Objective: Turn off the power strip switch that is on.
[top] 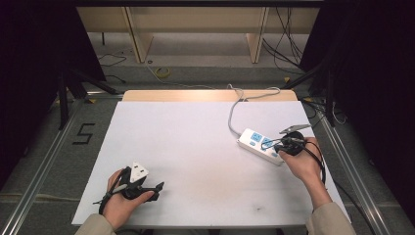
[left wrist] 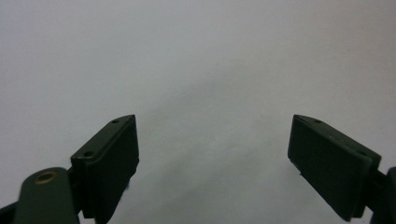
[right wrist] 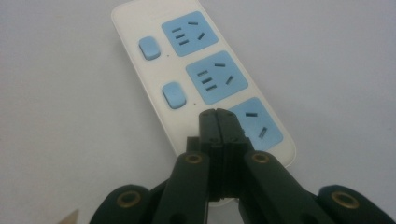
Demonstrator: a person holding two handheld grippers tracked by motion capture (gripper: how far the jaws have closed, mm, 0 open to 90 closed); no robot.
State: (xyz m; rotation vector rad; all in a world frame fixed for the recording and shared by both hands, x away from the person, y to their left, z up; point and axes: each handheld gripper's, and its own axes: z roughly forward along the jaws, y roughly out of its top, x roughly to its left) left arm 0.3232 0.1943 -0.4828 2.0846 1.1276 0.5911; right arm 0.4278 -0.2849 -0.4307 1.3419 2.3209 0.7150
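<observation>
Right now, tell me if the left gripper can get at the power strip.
Probably not without a long move: the left gripper sits at the table's near left, open, while the power strip lies far right under the right gripper.

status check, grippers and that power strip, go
Right gripper shut, tips over white power strip with blue sockets, at nearest switch spot. Left gripper open, empty. Nothing in the way.

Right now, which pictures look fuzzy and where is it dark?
High view: the white table is brightly lit, the room's sides nearly black. Left gripper view: the open left gripper looks soft and dim over plain grey-white. Right gripper view: the power strip is fairly sharp, the shut right gripper blurry up close.
</observation>
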